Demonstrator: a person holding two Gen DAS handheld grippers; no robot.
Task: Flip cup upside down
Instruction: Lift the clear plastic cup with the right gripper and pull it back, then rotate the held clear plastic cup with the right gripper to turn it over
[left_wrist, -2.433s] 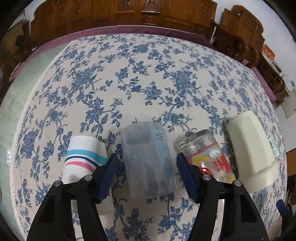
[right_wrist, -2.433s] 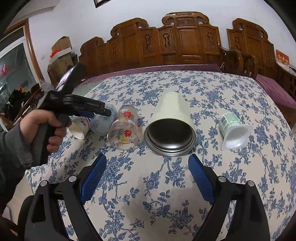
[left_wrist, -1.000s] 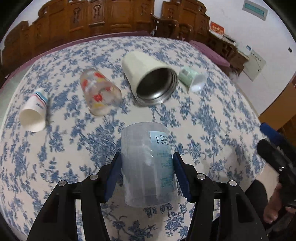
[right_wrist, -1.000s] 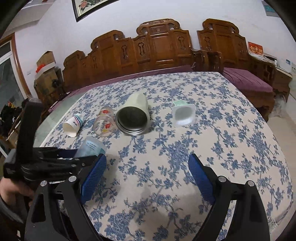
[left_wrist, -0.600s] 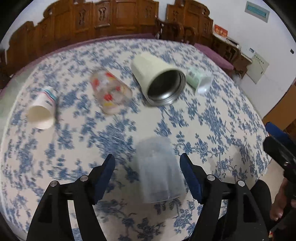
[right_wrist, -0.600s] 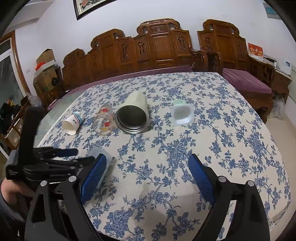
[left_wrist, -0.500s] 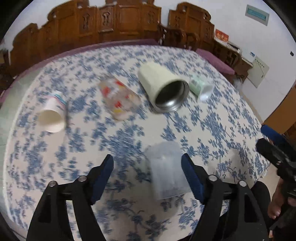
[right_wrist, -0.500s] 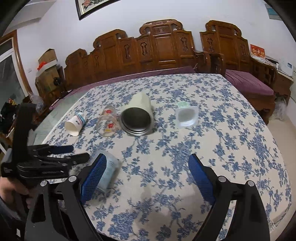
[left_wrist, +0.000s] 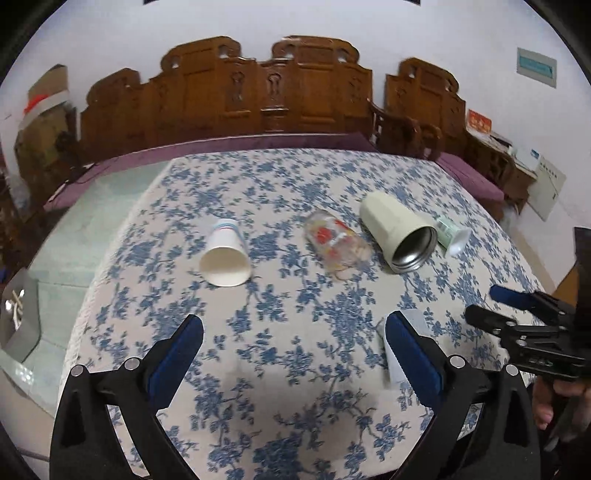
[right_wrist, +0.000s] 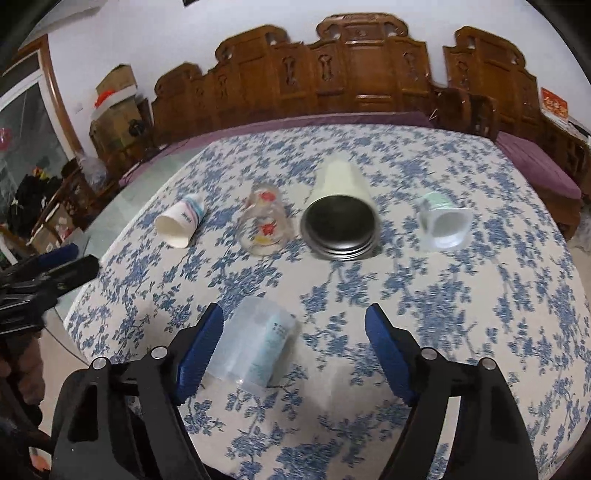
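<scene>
The frosted plastic cup stands rim-down on the tabletop, so both the left gripper and right gripper hover with jaws spread, holding nothing.

Place: a home living or dining room, seen from my grippers | Table: round, under a blue-flowered cloth | Behind it: carved dark wood bench with purple cushion along a white wall | Left: stacked cardboard boxes, household clutter by a glass door
</scene>
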